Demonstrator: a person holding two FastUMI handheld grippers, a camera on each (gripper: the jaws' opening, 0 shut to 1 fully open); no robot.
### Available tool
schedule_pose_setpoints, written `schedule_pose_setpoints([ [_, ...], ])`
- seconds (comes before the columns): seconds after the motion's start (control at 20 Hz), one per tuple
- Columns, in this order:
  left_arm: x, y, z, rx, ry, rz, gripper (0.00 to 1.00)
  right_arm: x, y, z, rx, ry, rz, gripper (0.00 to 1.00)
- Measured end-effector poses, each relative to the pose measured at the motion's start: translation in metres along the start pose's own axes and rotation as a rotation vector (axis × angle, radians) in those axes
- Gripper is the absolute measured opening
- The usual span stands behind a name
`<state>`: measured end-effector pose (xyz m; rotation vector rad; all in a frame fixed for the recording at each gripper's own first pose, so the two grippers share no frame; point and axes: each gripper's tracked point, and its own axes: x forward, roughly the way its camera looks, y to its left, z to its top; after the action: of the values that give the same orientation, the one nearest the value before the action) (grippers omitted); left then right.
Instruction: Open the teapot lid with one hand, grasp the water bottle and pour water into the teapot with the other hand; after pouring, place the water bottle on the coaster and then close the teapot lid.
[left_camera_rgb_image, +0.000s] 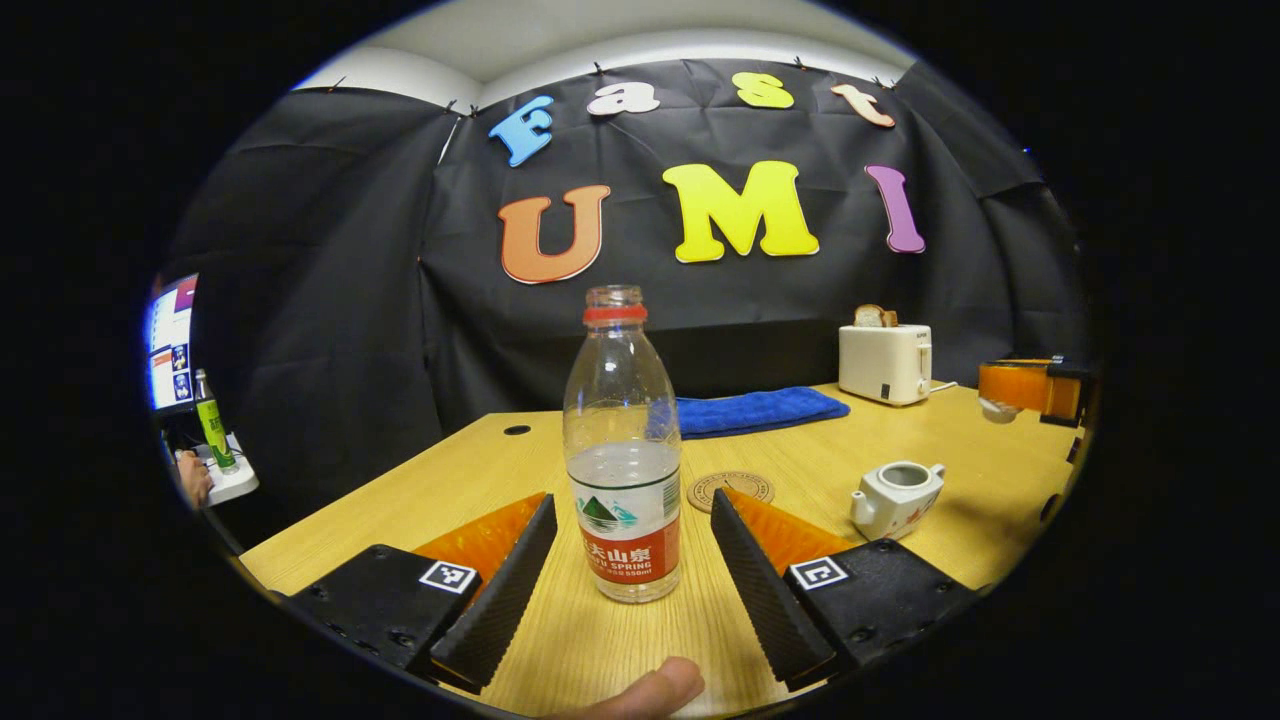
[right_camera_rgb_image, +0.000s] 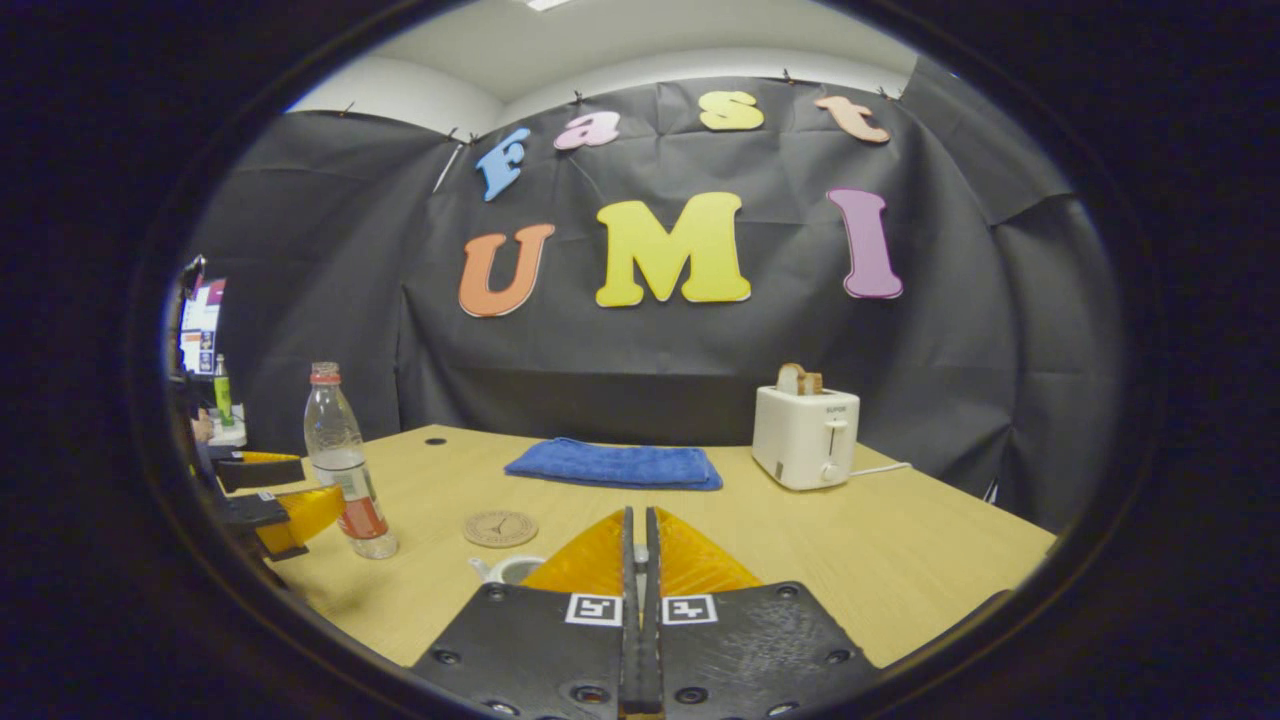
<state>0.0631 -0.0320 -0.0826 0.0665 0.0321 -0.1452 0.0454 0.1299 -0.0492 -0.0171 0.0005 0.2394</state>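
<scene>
1. Straddling the water bottle (left_camera_rgb_image: 622, 470), the left gripper (left_camera_rgb_image: 622, 540) has its fingers spread wide, one on each side of the label band, neither touching; the bottle stands upright and uncapped near the table's (left_camera_rgb_image: 900, 460) near edge.
2. The right gripper (right_camera_rgb_image: 637, 545) is pressed together above the teapot (right_camera_rgb_image: 508, 568); a sliver between the fingers may be the lid, but I cannot tell.
3. The teapot (left_camera_rgb_image: 897, 497) looks open, right of the coaster (left_camera_rgb_image: 730, 488).
4. The bottle is probably light, thin-walled and slick: grip the labelled waist gently, or it may buckle and spill.
5. The teapot's body is mostly hidden behind the right gripper's fingers.
</scene>
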Motion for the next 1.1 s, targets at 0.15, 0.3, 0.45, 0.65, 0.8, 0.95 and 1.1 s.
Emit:
schedule_pose_setpoints([
  [0.15,0.015,0.005,-0.005,-0.031,0.002,-0.002,0.98,-0.009,-0.014,-0.001,-0.007,0.010,-0.019,0.00],
  [0.3,0.025,0.011,-0.002,-0.066,-0.008,0.001,0.98,-0.015,-0.024,0.001,-0.001,0.014,-0.032,0.00],
  [0.45,0.029,0.011,0.000,-0.099,-0.005,0.005,0.98,-0.017,-0.029,-0.001,-0.017,0.022,-0.036,0.00],
  [0.65,0.034,0.015,0.007,-0.085,-0.012,0.017,0.98,-0.020,-0.032,-0.006,-0.039,0.036,-0.030,0.00],
  [0.8,0.033,0.010,0.011,-0.096,-0.015,-0.005,0.86,-0.022,-0.034,-0.003,-0.051,0.028,-0.035,0.00],
  [0.95,0.032,0.013,0.010,-0.086,-0.016,0.013,0.81,-0.022,-0.034,-0.004,-0.059,0.033,-0.035,0.00],
  [1.1,0.024,0.009,0.012,-0.076,-0.013,0.015,0.79,-0.023,-0.035,-0.004,-0.064,0.040,-0.036,0.00],
])
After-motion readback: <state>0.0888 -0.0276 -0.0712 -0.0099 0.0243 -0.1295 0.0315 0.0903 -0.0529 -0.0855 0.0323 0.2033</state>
